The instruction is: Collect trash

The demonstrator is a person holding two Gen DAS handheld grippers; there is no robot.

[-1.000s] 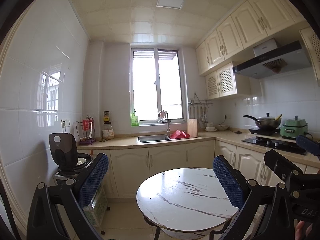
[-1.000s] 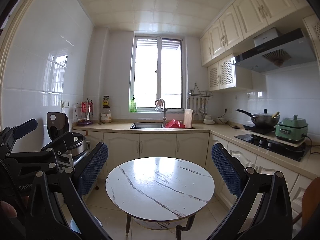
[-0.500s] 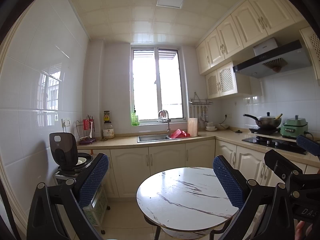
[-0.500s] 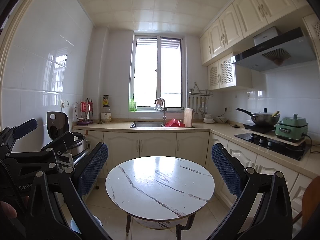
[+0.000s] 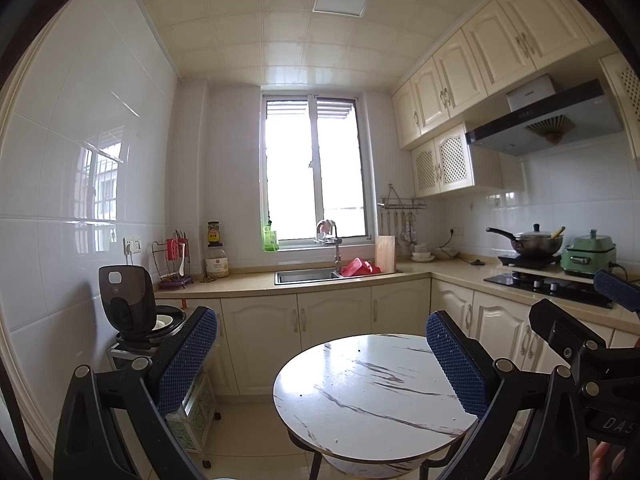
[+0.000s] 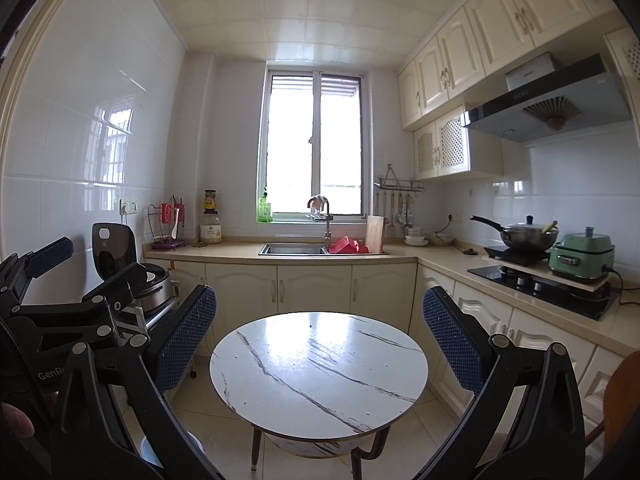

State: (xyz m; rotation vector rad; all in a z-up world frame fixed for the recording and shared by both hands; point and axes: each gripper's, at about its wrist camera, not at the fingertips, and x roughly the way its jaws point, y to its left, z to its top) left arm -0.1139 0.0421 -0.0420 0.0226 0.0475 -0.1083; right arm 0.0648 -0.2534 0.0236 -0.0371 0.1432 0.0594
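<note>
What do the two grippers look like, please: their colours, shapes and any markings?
Both have black, angular frames with silver round bolts at the joints. Each finger carries a dark blue, dimpled pad. The left gripper shows white letters "GenRo" on its body in the right wrist view; the right gripper shows "DAS" in the left wrist view. No cables show.

Glossy marble-look round table [image 6: 320,368]; glossy wall tiles [image 6: 100,120]; steel sink [image 6: 292,249]
</note>
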